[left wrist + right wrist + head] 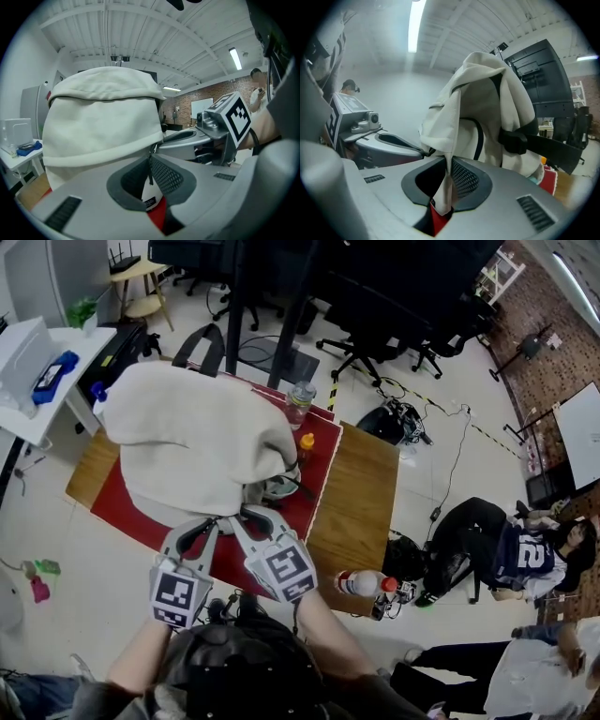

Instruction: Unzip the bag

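A white fabric bag (187, 442) with black straps lies on a red mat (317, 479) on the wooden table (361, 493). Both grippers meet side by side at its near edge. My left gripper (217, 521) is shut on a thin dark zipper pull (150, 171), just under the bag's (103, 122) lower seam. My right gripper (246, 515) holds a hanging fold of the bag's white fabric (446, 187) between its pads, which look pressed on it. The bag (487, 108) rises above those jaws with a black strap (534, 140) across it. Its zipper line is mostly hidden.
A clear water bottle (298, 401) and a small orange-capped bottle (306, 446) stand beyond the bag. A red-capped bottle (361, 583) lies at the table's near right edge. A white side table (37, 362) is at left. A person (506, 549) sits on the floor at right.
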Demonstrator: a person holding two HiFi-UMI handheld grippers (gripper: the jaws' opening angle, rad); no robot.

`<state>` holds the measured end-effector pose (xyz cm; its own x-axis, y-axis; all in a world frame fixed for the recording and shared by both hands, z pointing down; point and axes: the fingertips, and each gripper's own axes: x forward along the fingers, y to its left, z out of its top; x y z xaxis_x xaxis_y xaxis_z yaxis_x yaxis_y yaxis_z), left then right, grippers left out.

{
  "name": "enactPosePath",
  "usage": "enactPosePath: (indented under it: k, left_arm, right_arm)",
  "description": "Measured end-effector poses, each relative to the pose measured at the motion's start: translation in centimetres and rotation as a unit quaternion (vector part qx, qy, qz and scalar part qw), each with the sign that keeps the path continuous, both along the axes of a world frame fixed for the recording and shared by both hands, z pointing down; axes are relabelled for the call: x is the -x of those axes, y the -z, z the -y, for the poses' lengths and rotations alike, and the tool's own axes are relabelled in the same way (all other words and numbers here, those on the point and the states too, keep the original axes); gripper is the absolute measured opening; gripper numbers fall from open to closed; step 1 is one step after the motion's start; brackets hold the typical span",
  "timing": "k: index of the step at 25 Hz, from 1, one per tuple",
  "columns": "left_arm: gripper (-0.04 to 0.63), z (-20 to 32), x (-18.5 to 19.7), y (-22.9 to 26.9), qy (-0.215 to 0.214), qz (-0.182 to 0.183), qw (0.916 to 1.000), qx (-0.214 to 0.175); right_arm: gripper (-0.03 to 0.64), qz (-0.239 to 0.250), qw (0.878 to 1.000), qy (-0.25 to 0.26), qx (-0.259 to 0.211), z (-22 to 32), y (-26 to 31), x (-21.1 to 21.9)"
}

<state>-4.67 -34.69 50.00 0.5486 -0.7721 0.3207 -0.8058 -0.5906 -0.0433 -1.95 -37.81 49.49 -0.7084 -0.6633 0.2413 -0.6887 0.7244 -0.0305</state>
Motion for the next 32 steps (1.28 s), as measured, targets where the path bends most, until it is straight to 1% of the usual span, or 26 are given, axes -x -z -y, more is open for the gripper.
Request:
enactPosePath:
  k: [1,3,6,9,12,15,17,19,22,24,27,32]
  left_arm:
    - [0.048,0.2,0.2,0.0,0.006,-0.001,1.0000,-0.001]
    - [0.047,0.6,0.7,0.1,0.014,-0.006,0.9999,-0.001]
    - [0.046,0.8,0.7,0.3,0.009,-0.007,0.9999,-0.006]
    - [0.046,1.0,0.8,0.3,0.004,-0.008,0.9999,-0.011]
    - [0.046,1.4,2.0,0.2,0.020,-0.015,0.9996,-0.010]
    - [0.046,2.0,5.0,-0.2,0.049,-0.011,0.9987,-0.007]
    - [0.046,2.3,7.8,-0.7,0.078,-0.005,0.9970,-0.003]
    - [0.046,2.7,11.4,-1.1,0.115,0.003,0.9934,0.000]
    - [0.046,3.3,17.0,-1.6,0.168,0.023,0.9855,0.001]
    - [0.048,3.6,19.9,-2.1,0.184,0.036,0.9822,0.009]
    - [0.048,3.6,21.8,-2.9,0.188,0.035,0.9810,0.034]
    - [0.049,3.7,22.0,-2.4,0.204,0.009,0.9786,0.022]
  right_arm:
    - [0.044,0.000,1.000,0.007,-0.005,-0.2,0.1,0.1]
    - [0.035,0.004,1.000,0.016,-0.011,-0.6,0.3,0.3]
    - [0.034,0.008,1.000,0.020,-0.015,-1.0,0.4,0.2]
    - [0.034,0.006,1.000,0.016,-0.019,-0.9,0.4,-0.1]
    - [0.034,0.006,1.000,0.007,-0.023,-0.3,0.3,-0.5]
    - [0.034,0.011,1.000,0.001,-0.022,0.0,0.2,-0.8]
    - [0.035,0.012,1.000,-0.001,-0.023,0.0,0.3,-0.9]
    - [0.034,0.014,1.000,-0.005,-0.024,0.1,0.4,-1.1]
    - [0.034,0.014,1.000,-0.012,-0.025,0.3,0.0,-1.7]
    - [0.035,0.012,1.000,-0.011,-0.024,0.3,-0.2,-1.8]
    - [0.034,0.008,1.000,-0.004,-0.024,0.3,-0.2,-1.1]
    - [0.035,0.017,1.000,-0.013,-0.018,0.1,-0.2,-1.1]
